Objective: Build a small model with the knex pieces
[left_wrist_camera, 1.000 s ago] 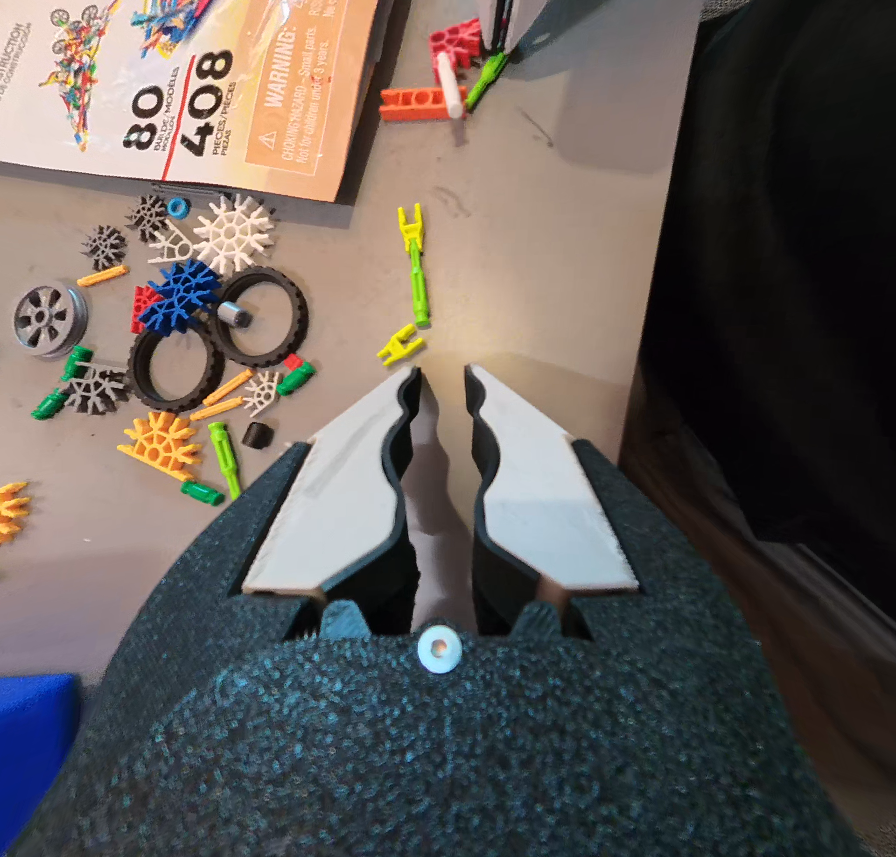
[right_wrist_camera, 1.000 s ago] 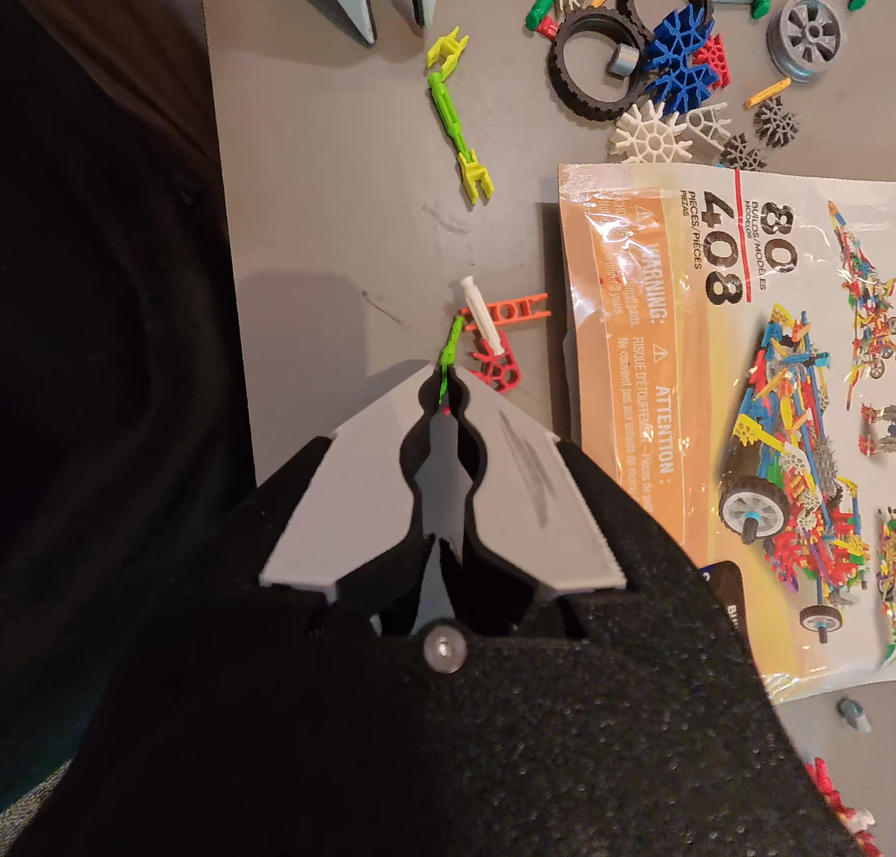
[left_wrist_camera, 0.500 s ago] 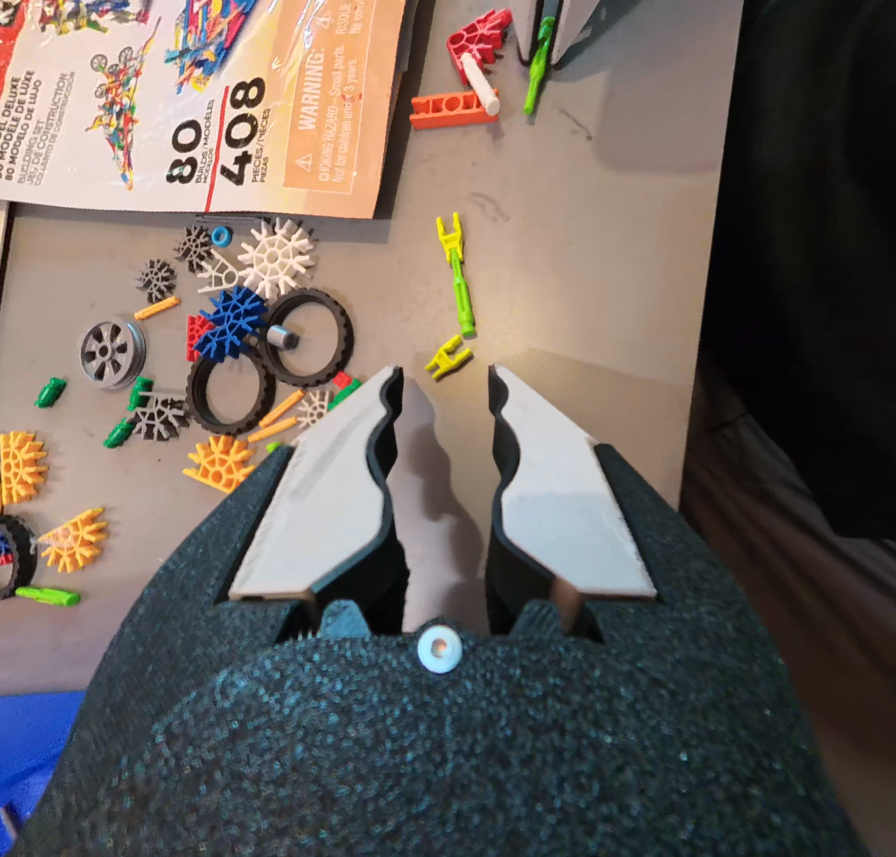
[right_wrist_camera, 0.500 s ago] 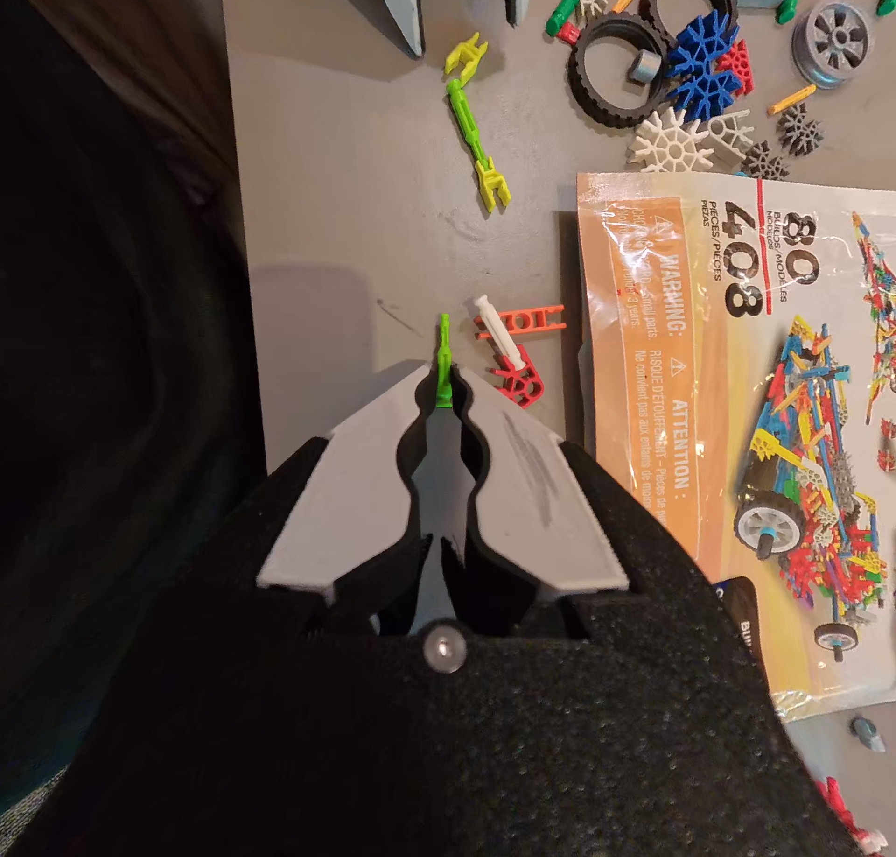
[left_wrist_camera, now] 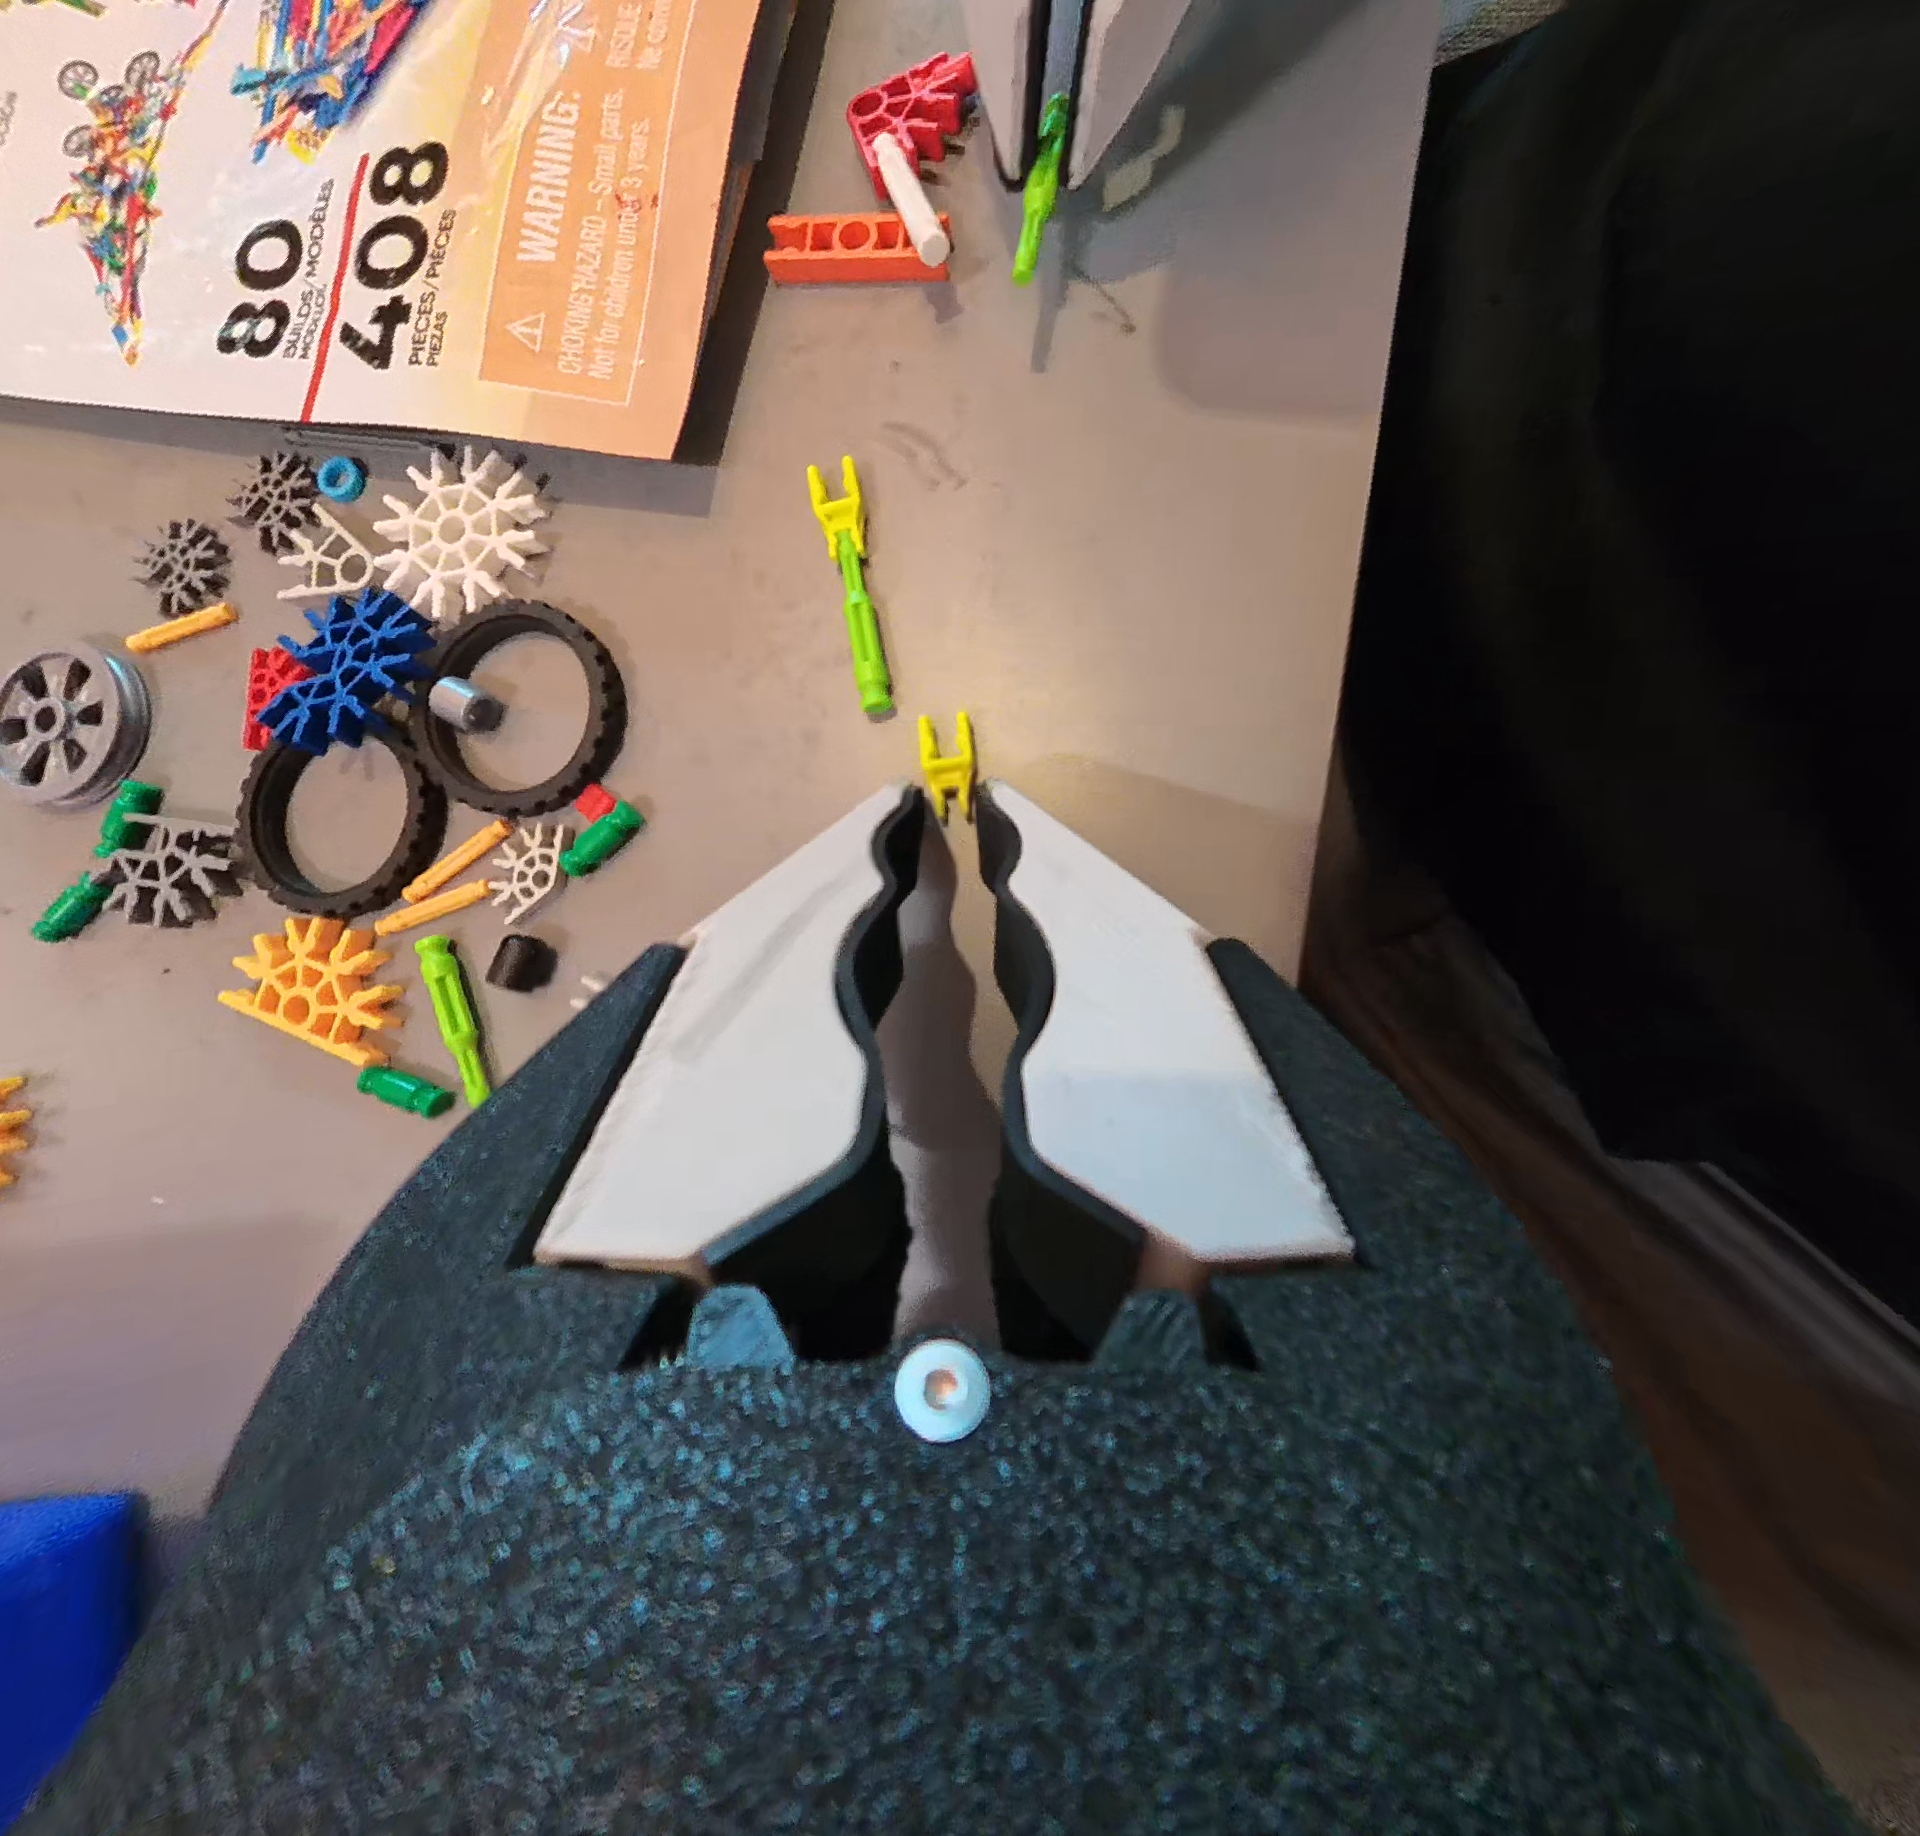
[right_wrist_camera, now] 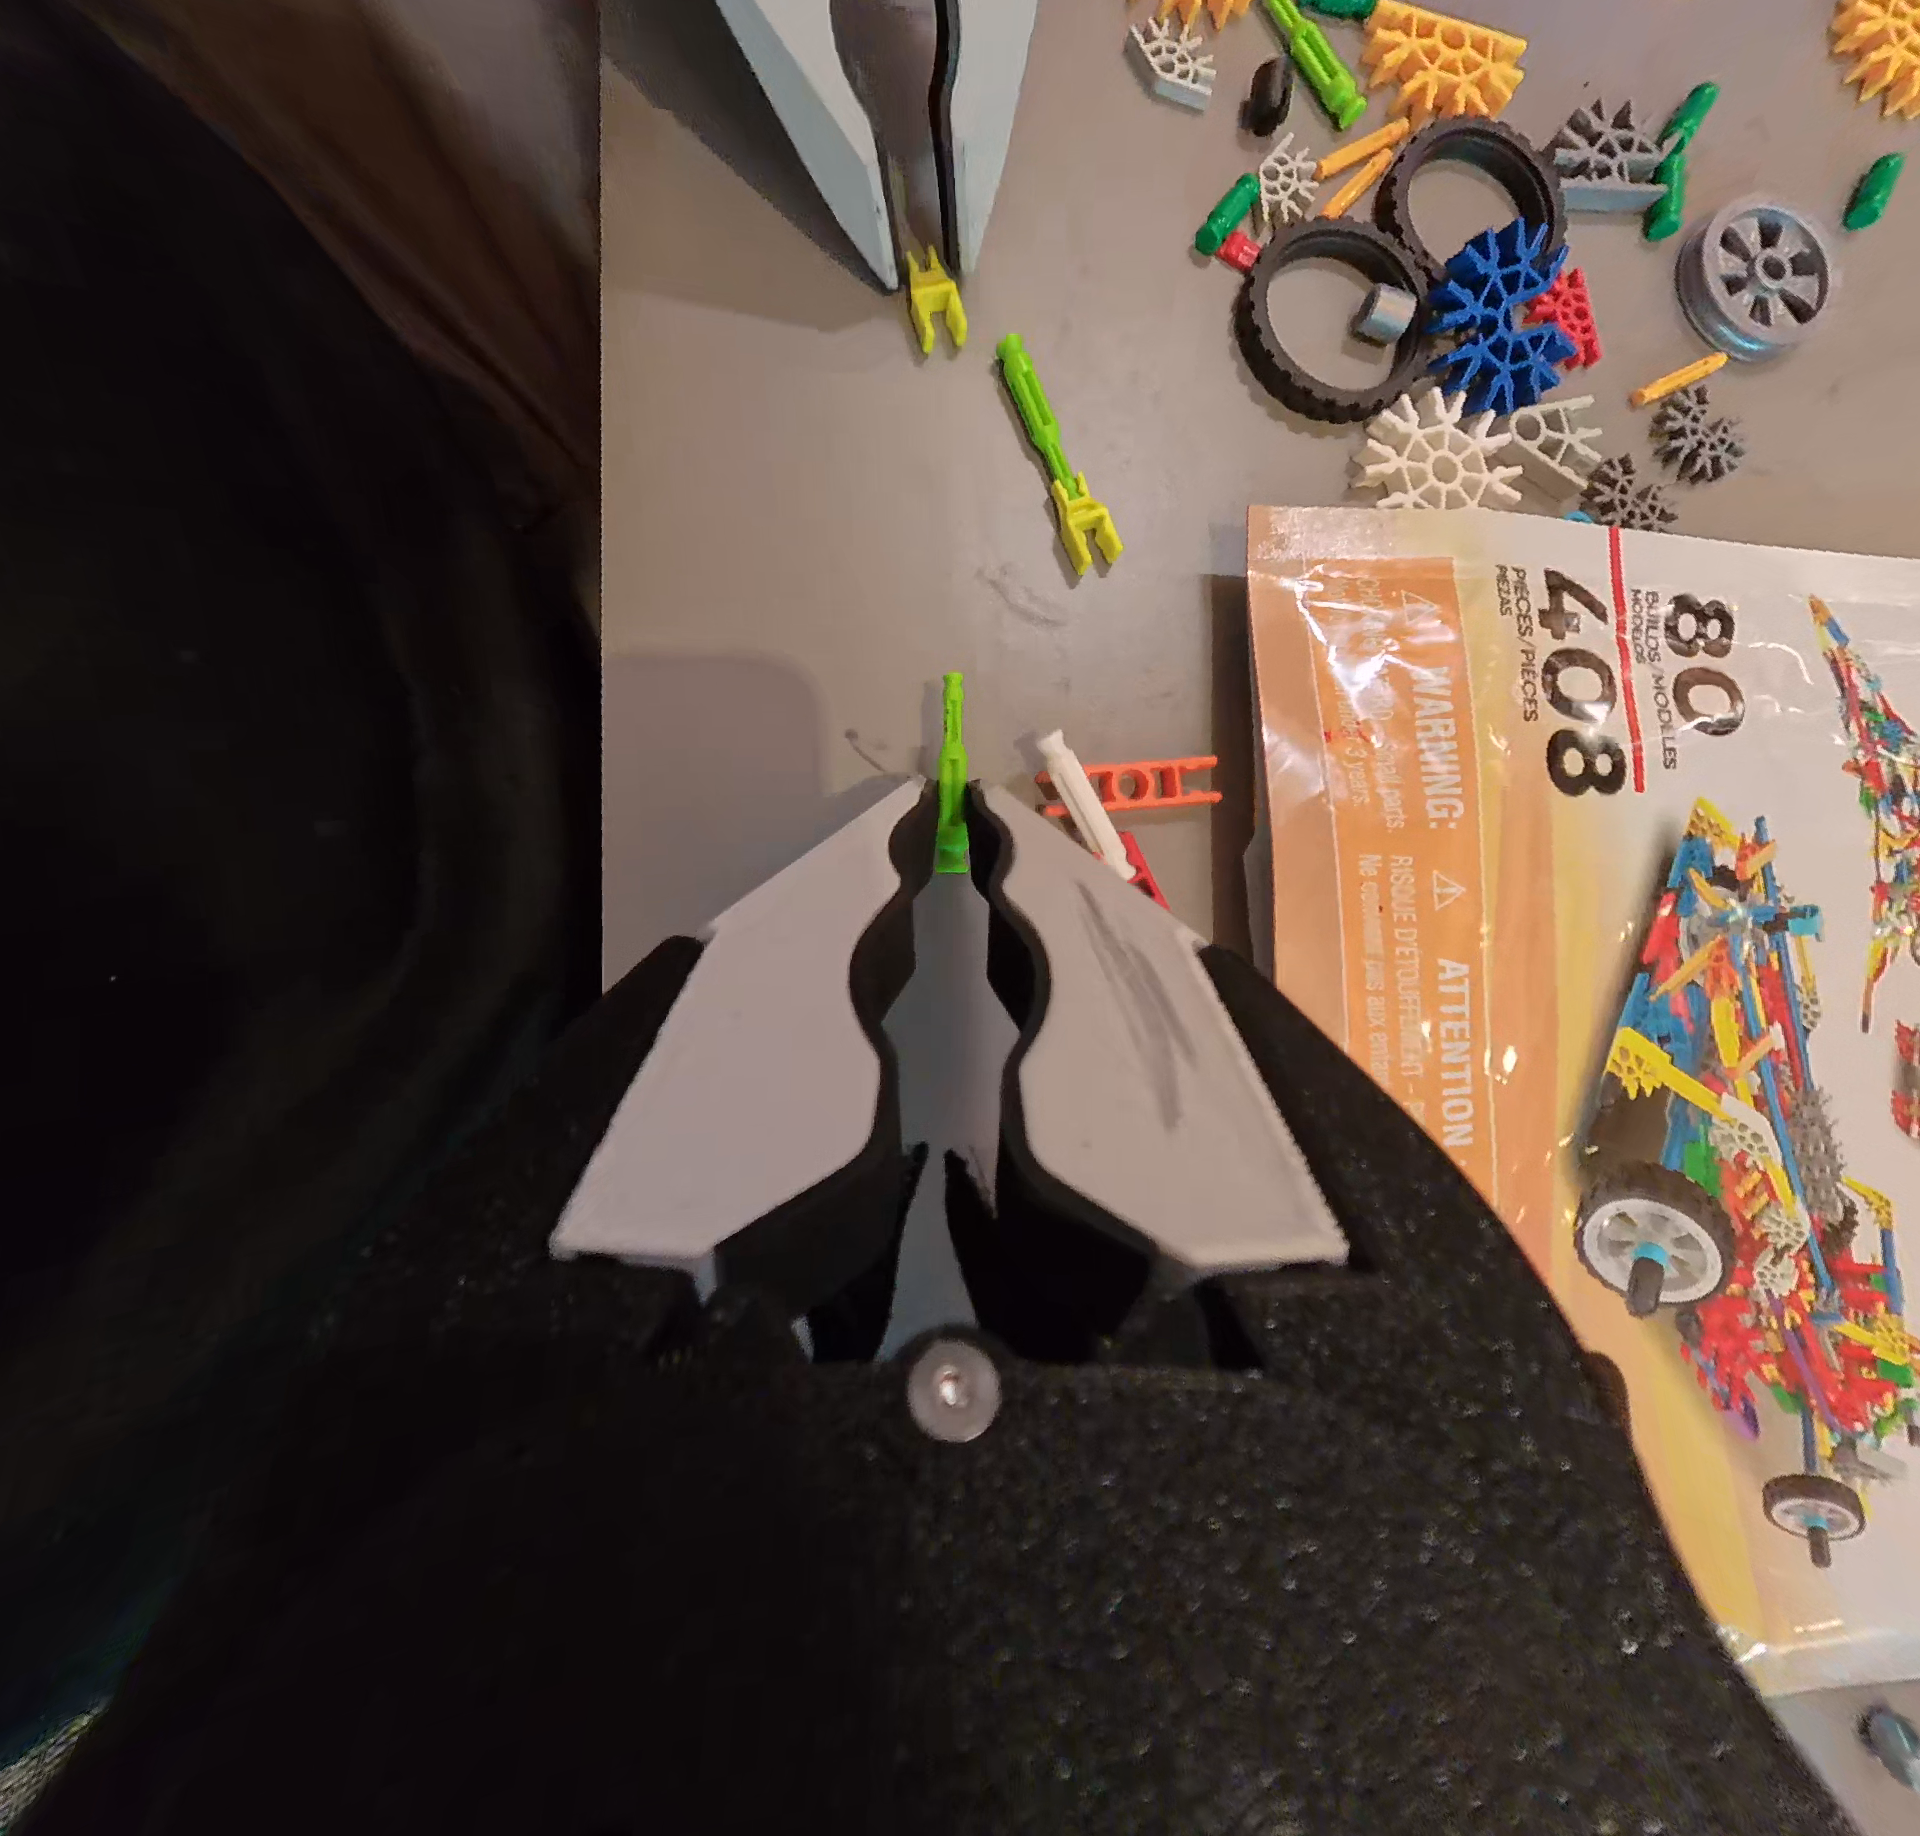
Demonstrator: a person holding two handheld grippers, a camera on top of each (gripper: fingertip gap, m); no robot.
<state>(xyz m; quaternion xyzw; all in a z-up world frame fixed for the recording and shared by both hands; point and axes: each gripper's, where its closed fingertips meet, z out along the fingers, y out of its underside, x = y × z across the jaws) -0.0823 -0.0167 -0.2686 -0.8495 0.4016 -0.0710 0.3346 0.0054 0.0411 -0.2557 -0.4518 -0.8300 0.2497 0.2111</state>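
Clutter sits to my left on the grey table: two black tyres, a blue snowflake connector, a white one, a grey wheel hub, orange connectors, and assorted short green and orange rods scattered through the pile. Printed bag of parts lies flat beside my right gripper, almost touching its right finger. I see a white rod plugged into a red connector, lying across an orange piece, just right of that gripper's tips. Between the two grippers a green rod with a yellow clip on one end lies loose on the table, nothing on top of it. My right gripper points along the table edge, jaws pinched on a lime-green rod, which sticks out forward past the tips. My left gripper faces it from the opposite side, jaws nearly together and gripping a small yellow clip connector at the very tips. Dark fabric and the table edge border both grippers on the outer side.
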